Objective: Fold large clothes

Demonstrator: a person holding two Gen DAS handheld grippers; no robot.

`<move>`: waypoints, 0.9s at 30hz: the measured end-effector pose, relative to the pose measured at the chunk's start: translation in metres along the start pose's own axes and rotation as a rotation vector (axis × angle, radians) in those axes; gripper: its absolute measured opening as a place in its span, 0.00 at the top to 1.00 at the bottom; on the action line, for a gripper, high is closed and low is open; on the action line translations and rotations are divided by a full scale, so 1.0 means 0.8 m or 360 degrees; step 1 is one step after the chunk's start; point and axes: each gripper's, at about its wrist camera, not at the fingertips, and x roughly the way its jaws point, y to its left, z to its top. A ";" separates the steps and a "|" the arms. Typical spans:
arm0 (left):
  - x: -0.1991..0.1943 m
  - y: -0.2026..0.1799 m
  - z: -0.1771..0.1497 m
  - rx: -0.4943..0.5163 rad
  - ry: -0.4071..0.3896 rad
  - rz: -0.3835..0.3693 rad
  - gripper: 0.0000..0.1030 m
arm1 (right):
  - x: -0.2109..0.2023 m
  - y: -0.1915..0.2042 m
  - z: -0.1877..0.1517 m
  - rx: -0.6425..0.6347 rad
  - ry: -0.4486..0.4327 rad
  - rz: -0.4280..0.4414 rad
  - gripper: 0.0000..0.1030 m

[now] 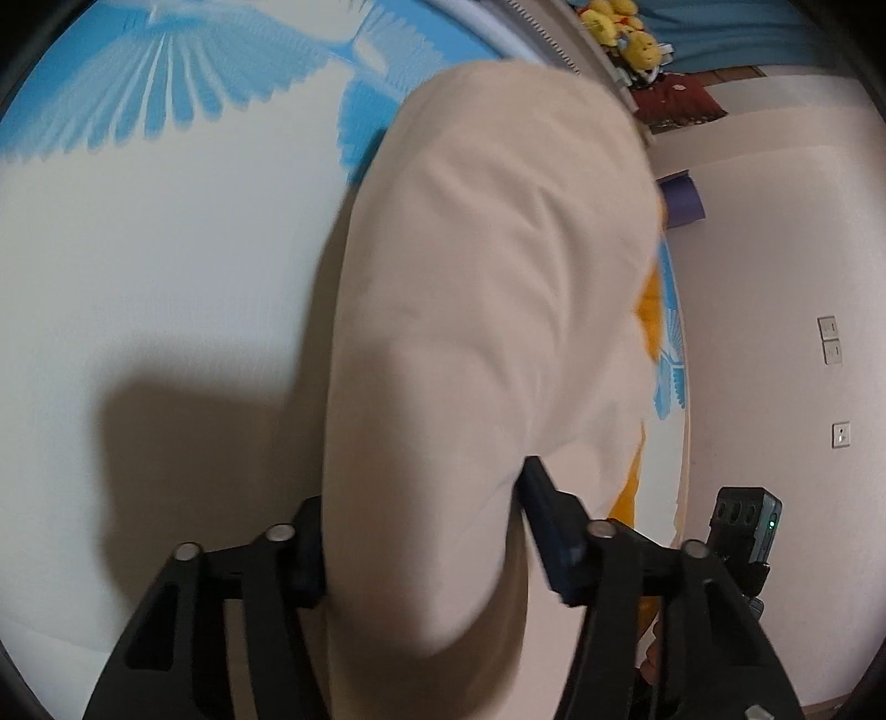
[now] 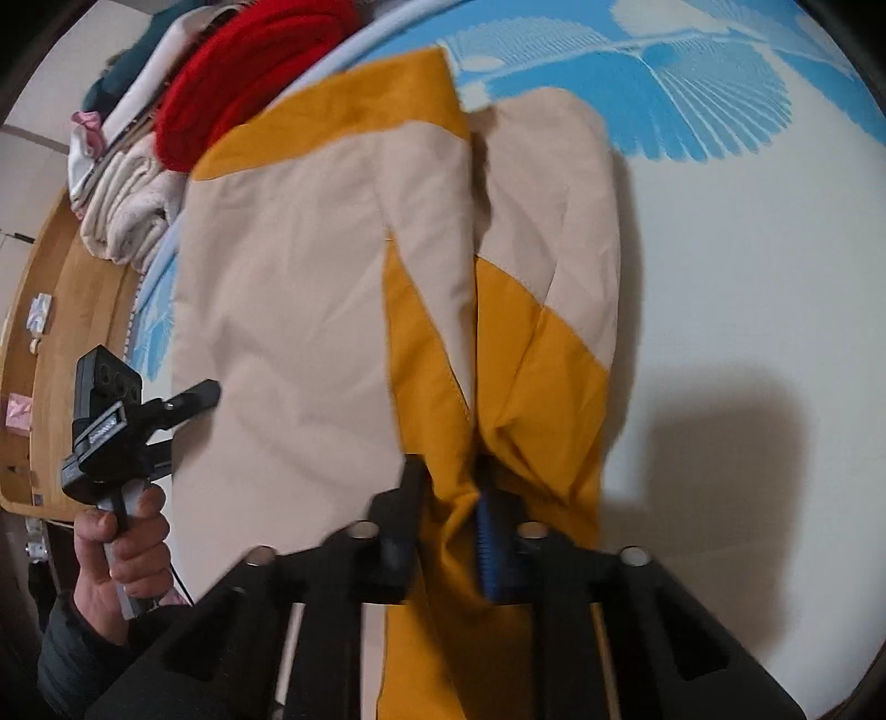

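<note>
A large beige and mustard-yellow garment (image 2: 310,288) lies on a white bed sheet with a blue feather print (image 2: 747,277). My right gripper (image 2: 451,498) is shut on a bunched mustard-yellow fold of the garment near its lower edge. My left gripper (image 1: 426,526) is closed around a wide beige part of the garment (image 1: 498,288), which hangs between its fingers and fills the middle of the left wrist view. The left gripper also shows in the right wrist view (image 2: 205,393), held by a hand at the garment's left edge.
A pile of folded clothes, red (image 2: 243,72) and cream (image 2: 127,216), sits at the bed's far corner. A wooden surface (image 2: 61,332) lies left of the bed. Yellow plush toys (image 1: 620,27) and a purple item (image 1: 684,199) lie beyond the bed by a pale wall (image 1: 786,310).
</note>
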 end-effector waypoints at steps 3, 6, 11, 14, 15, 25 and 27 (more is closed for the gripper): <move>-0.035 -0.005 0.013 0.0099 -0.0089 0.0090 0.54 | -0.001 0.026 0.007 -0.0023 -0.0050 0.0044 0.90; -0.068 0.004 0.030 0.0146 -0.0158 0.0216 0.54 | 0.008 0.057 0.020 -0.0071 -0.0110 0.0098 0.91; -0.100 0.040 0.047 0.0081 -0.0218 0.0410 0.48 | 0.010 0.120 0.039 -0.0184 -0.0259 0.0181 0.92; -0.122 0.042 0.039 0.0151 -0.0255 0.0526 0.48 | 0.032 0.142 0.038 -0.0294 -0.0171 0.0007 0.90; -0.130 0.036 0.031 0.0208 -0.0241 0.0530 0.48 | 0.040 0.147 0.037 -0.0334 -0.0146 -0.0074 0.87; -0.089 0.020 -0.056 0.0657 0.0100 0.0821 0.42 | 0.000 0.136 0.002 -0.0351 -0.0132 -0.0154 0.60; -0.101 0.007 -0.062 0.0618 0.0005 0.0847 0.41 | 0.017 0.129 -0.014 -0.0415 0.0030 -0.0337 0.50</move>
